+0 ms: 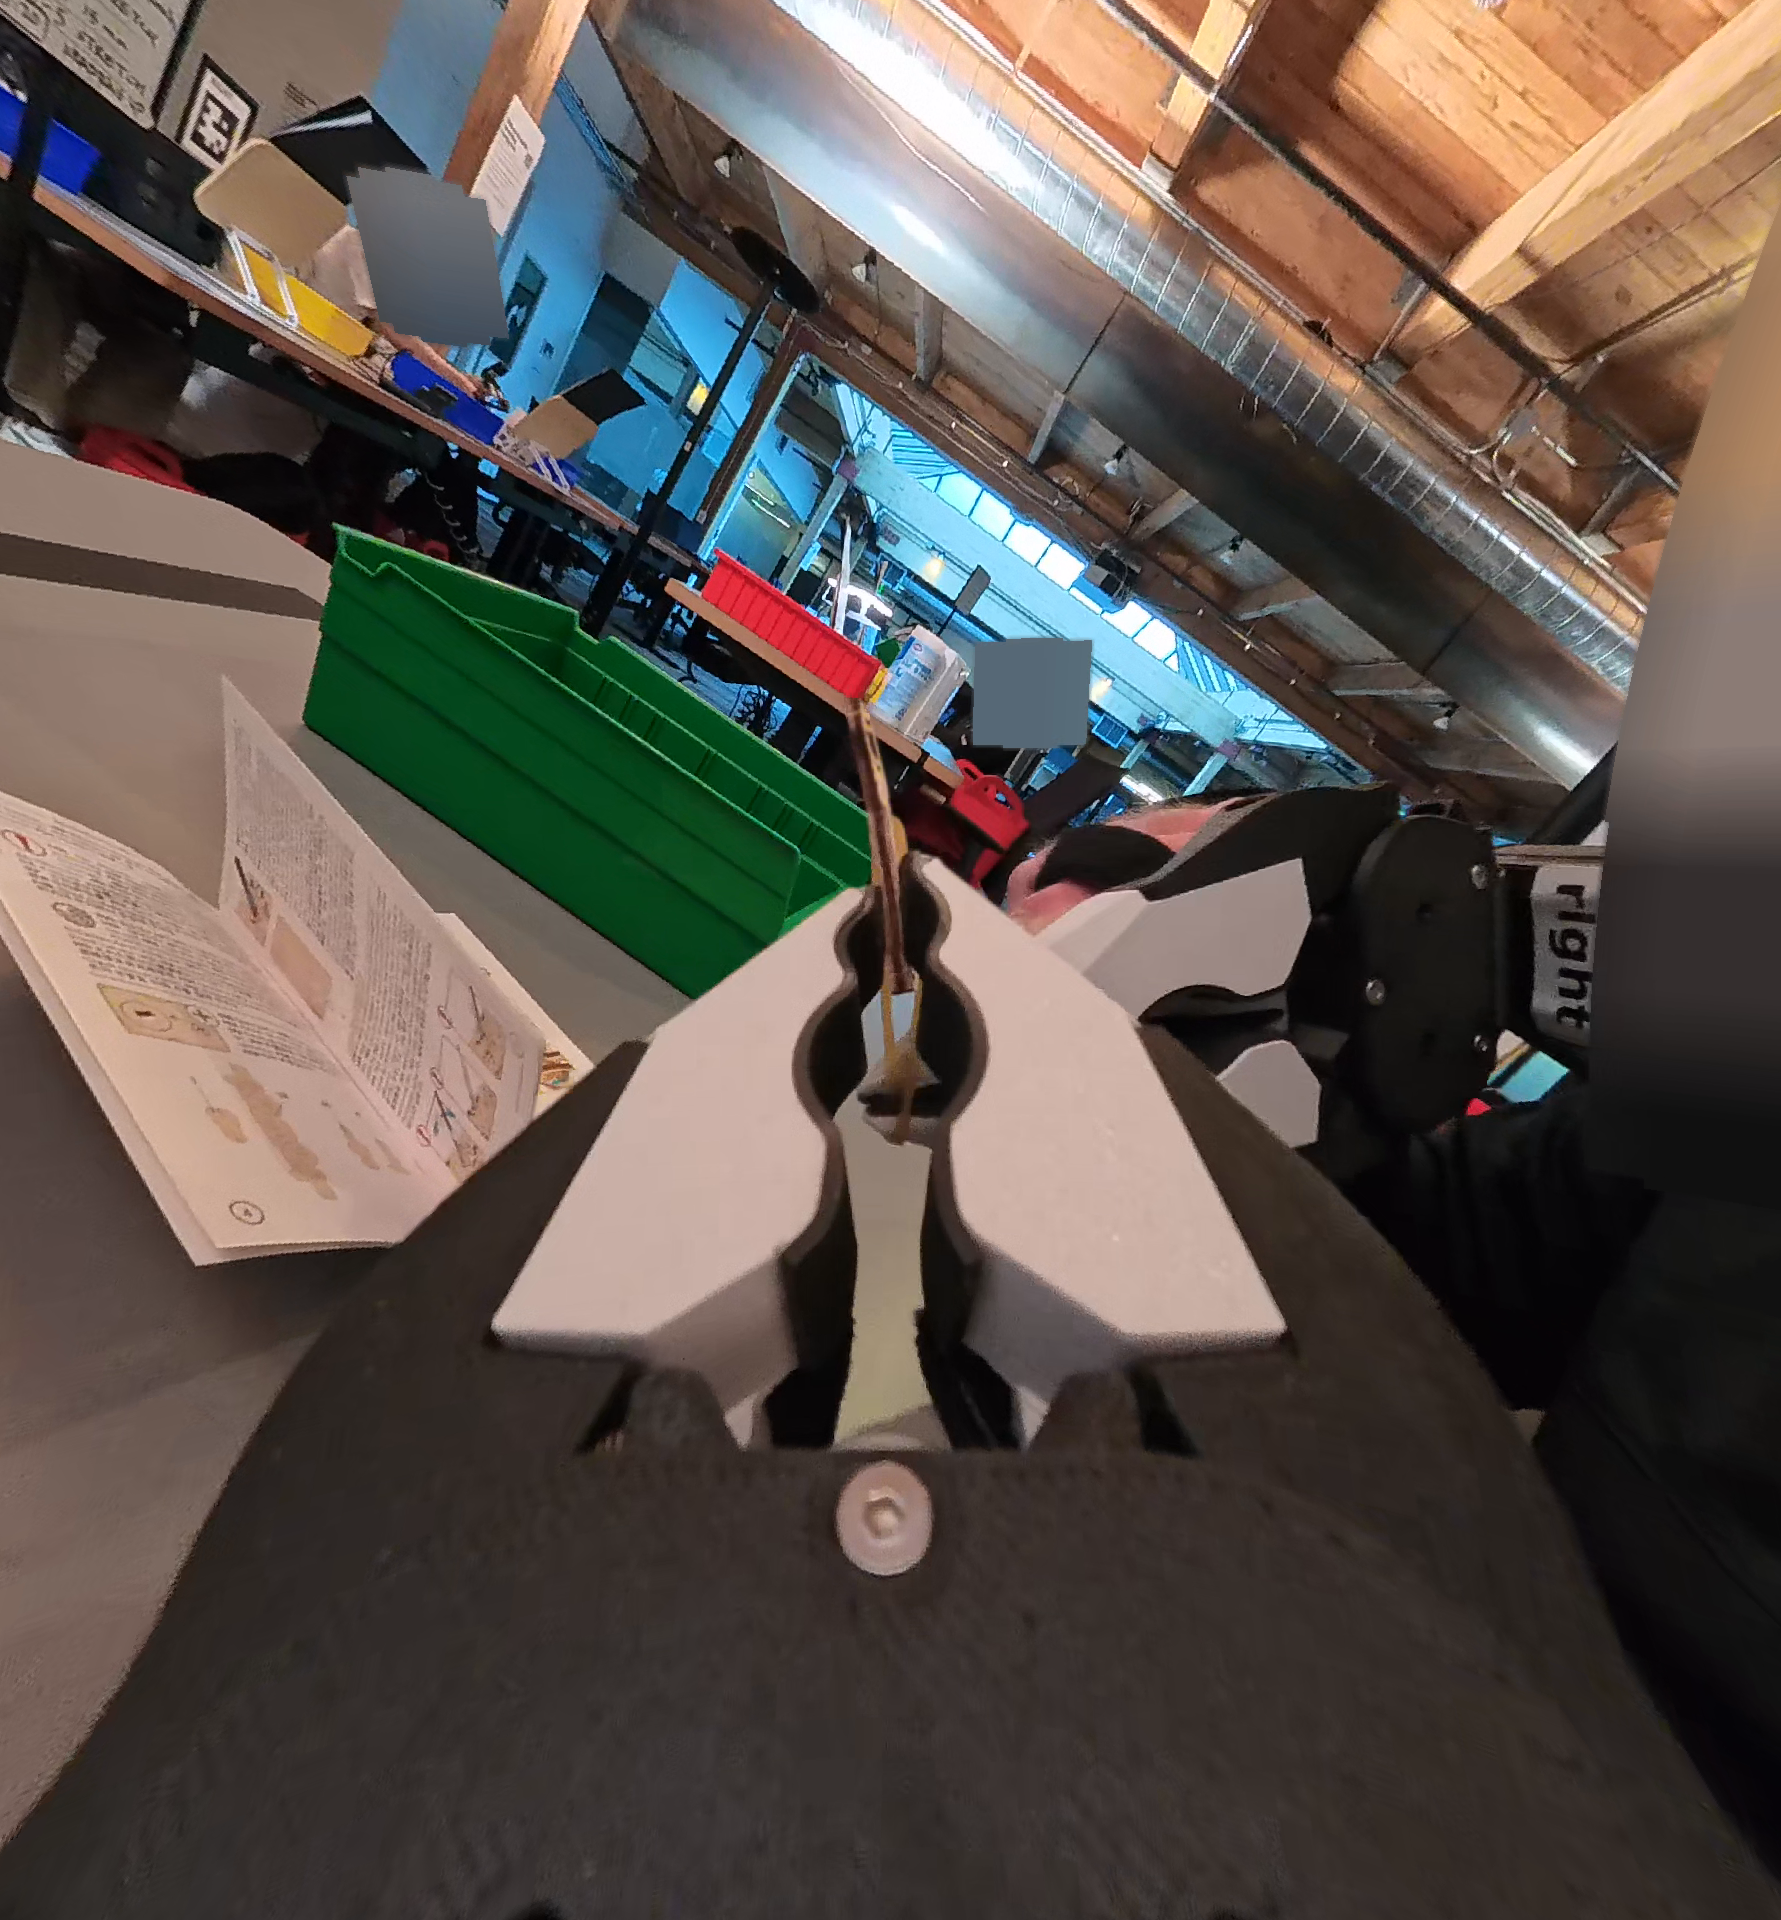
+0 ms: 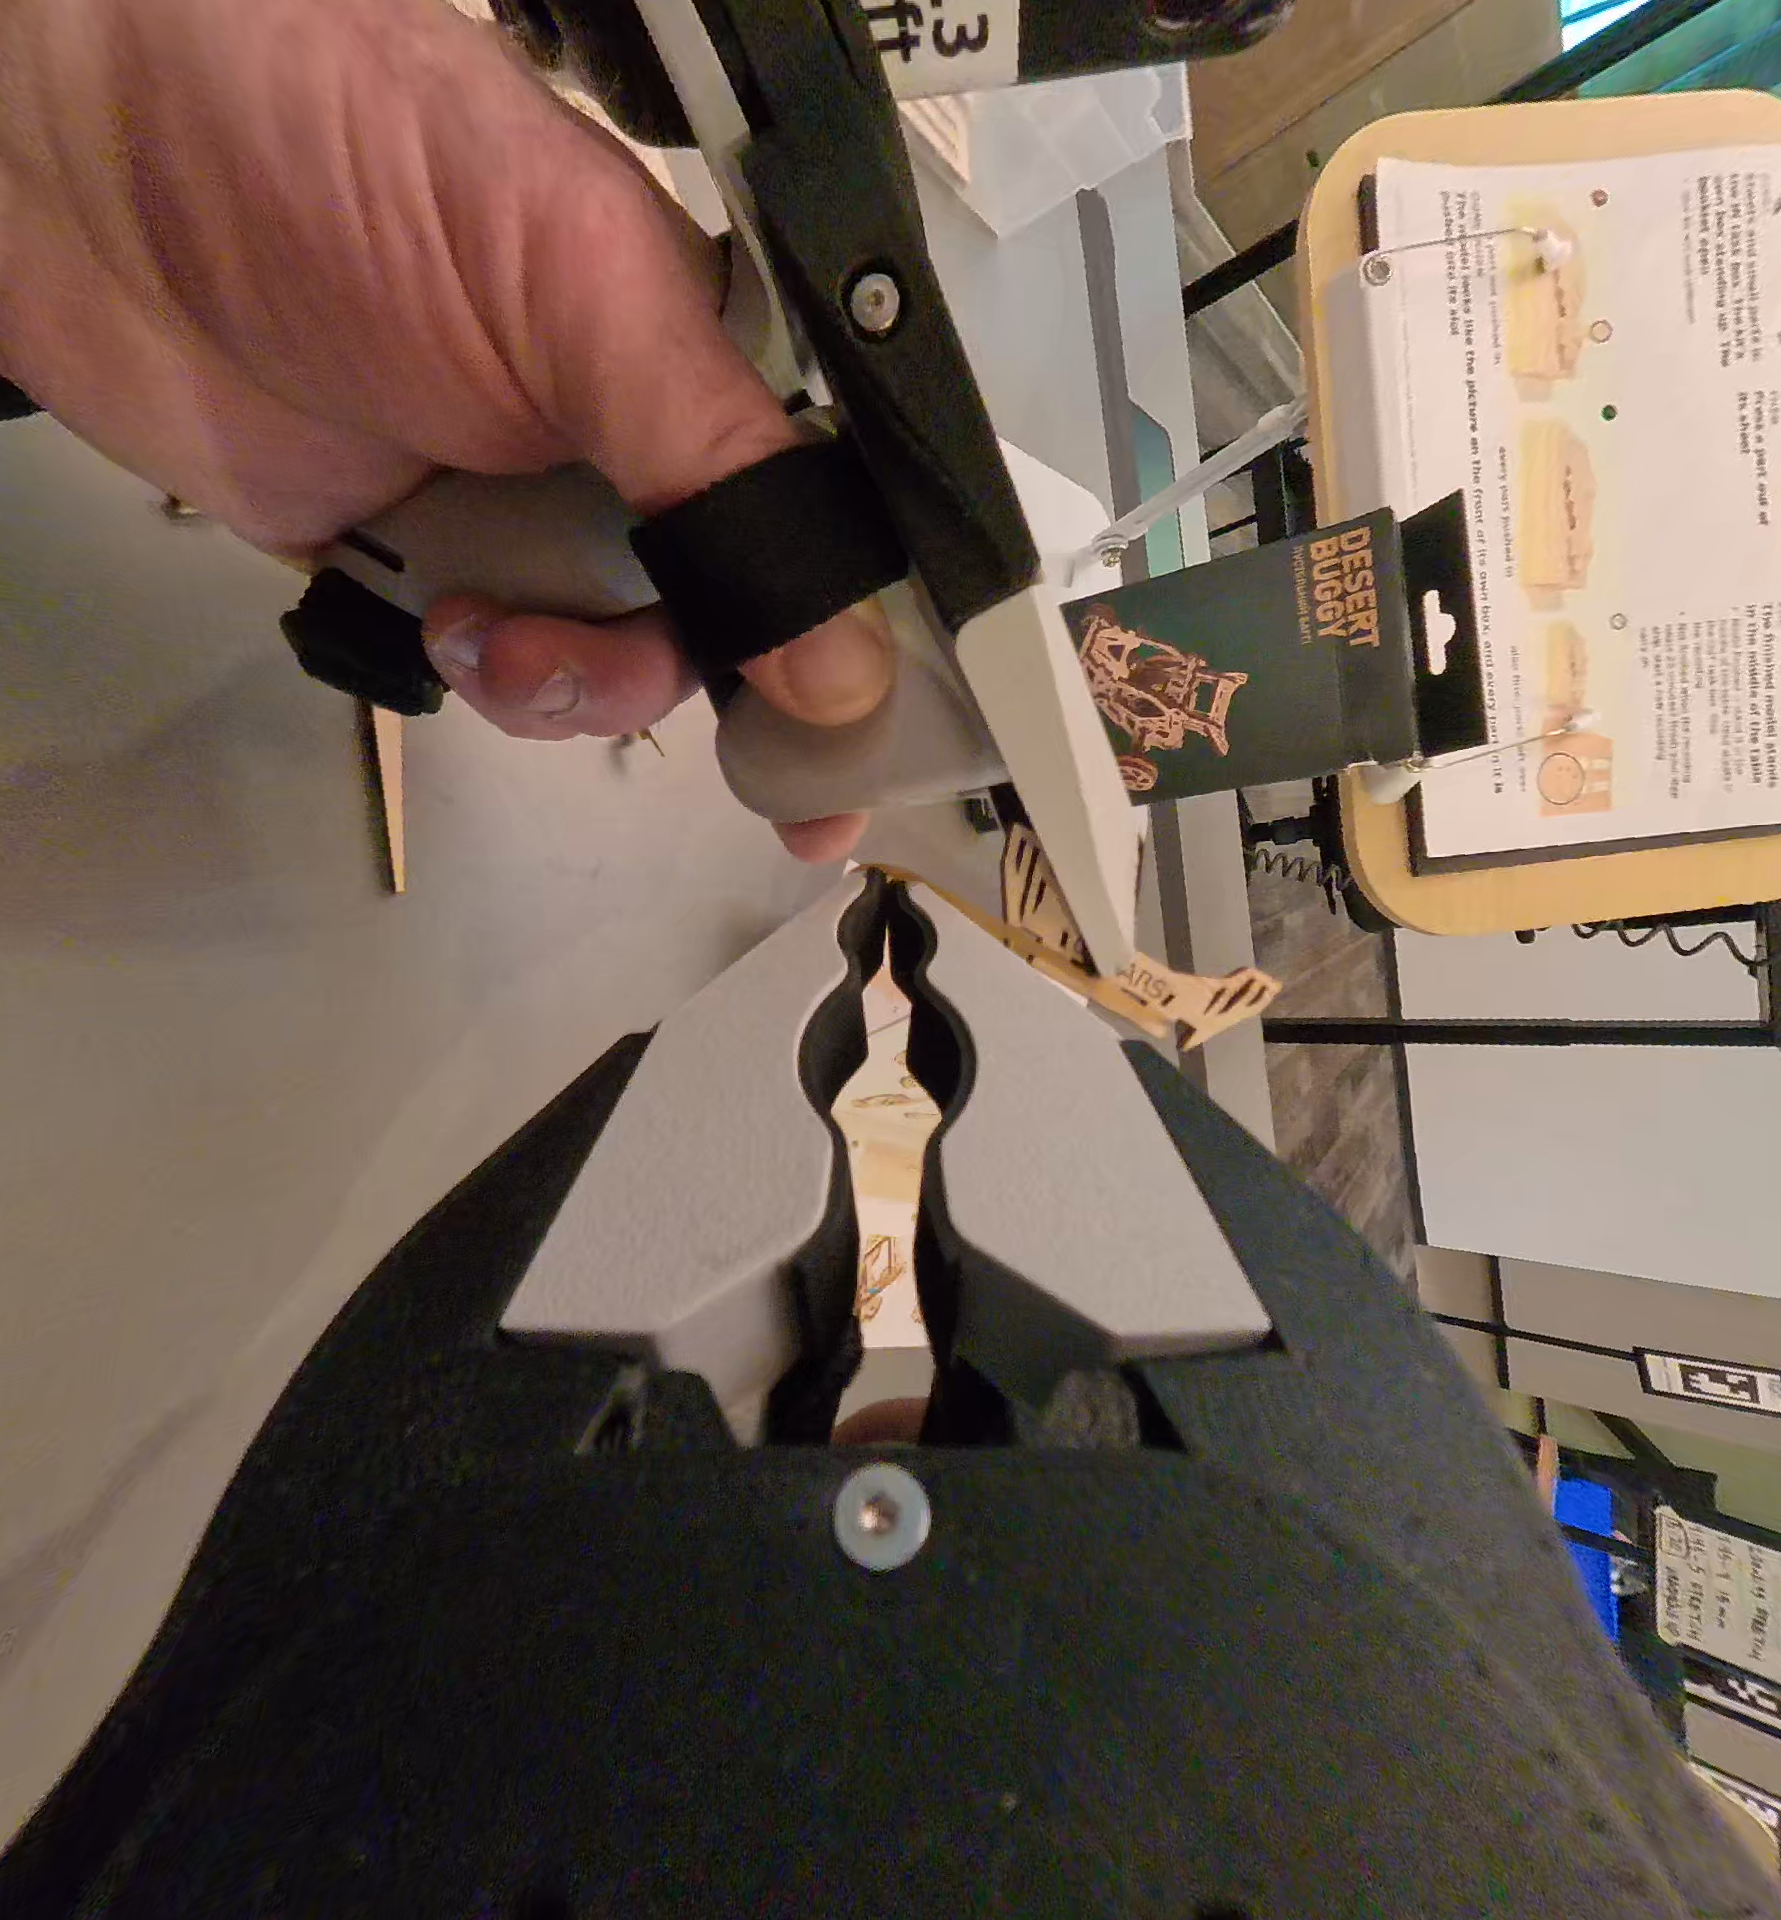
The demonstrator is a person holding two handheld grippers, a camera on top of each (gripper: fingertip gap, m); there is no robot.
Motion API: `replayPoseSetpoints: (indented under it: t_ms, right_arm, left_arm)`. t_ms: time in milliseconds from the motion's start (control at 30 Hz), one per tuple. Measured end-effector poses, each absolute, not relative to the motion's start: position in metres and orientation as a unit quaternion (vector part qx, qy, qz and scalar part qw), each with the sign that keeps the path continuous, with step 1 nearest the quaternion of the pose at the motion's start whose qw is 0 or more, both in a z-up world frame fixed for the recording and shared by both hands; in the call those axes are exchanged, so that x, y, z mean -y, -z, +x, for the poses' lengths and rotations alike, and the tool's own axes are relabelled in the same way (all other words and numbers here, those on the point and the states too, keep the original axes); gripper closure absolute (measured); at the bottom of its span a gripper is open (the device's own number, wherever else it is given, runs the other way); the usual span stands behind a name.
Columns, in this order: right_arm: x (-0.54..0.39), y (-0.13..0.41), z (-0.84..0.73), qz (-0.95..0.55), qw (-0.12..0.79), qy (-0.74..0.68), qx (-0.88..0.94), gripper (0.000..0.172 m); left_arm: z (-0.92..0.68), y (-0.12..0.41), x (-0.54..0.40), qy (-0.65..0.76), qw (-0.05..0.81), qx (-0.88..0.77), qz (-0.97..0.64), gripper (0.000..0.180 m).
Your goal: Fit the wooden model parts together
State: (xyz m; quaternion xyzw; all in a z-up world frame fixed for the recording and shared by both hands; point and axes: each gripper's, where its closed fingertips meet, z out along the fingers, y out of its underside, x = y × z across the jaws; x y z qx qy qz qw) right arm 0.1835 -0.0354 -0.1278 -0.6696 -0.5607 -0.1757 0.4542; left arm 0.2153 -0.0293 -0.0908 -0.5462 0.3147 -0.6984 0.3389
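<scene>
- A hand point(image 2: 346, 312) wraps the left gripper's point(image 1: 891, 894) handle, one finger under a black strap.
- Left gripper's tips pinch a flat wooden part point(image 2: 1177, 997), edge-on and upright in its own view.
- Right gripper point(image 2: 881, 894) is closed on a thin wooden strip point(image 2: 979, 925) running to that part.
- Grey table point(image 1: 86, 1403) bears an open booklet point(image 1: 242, 997) and green bin point(image 1: 553, 748); timber ceiling above.

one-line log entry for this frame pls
left gripper: shut on wooden part, held edge-on | right gripper: shut on thin wooden strip | grippers close together above table | manual open
</scene>
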Motion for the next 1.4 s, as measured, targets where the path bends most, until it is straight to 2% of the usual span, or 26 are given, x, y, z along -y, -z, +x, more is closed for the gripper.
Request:
replayPoseSetpoints:
  t_ms: [33,433,867,1400]
  right_arm:
    - [0.036,0.128,0.184,-0.670,0.455,0.174,0.560,0.172]
    - [0.038,0.129,0.182,-0.671,0.462,0.159,0.558,0.172]
    - [0.032,0.093,0.216,-0.706,0.521,0.105,0.468,0.172]
    - [0.030,0.075,0.229,-0.713,0.557,0.072,0.420,0.168]
  left_arm:
    - [0.216,0.091,0.029,0.698,0.341,-0.312,-0.547,0.180]
    - [0.215,0.089,0.027,0.704,0.336,-0.304,-0.546,0.180]
    - [0.216,0.079,0.039,0.711,0.329,-0.336,-0.524,0.180]
    - [0.216,0.076,0.042,0.726,0.314,-0.332,-0.514,0.180]
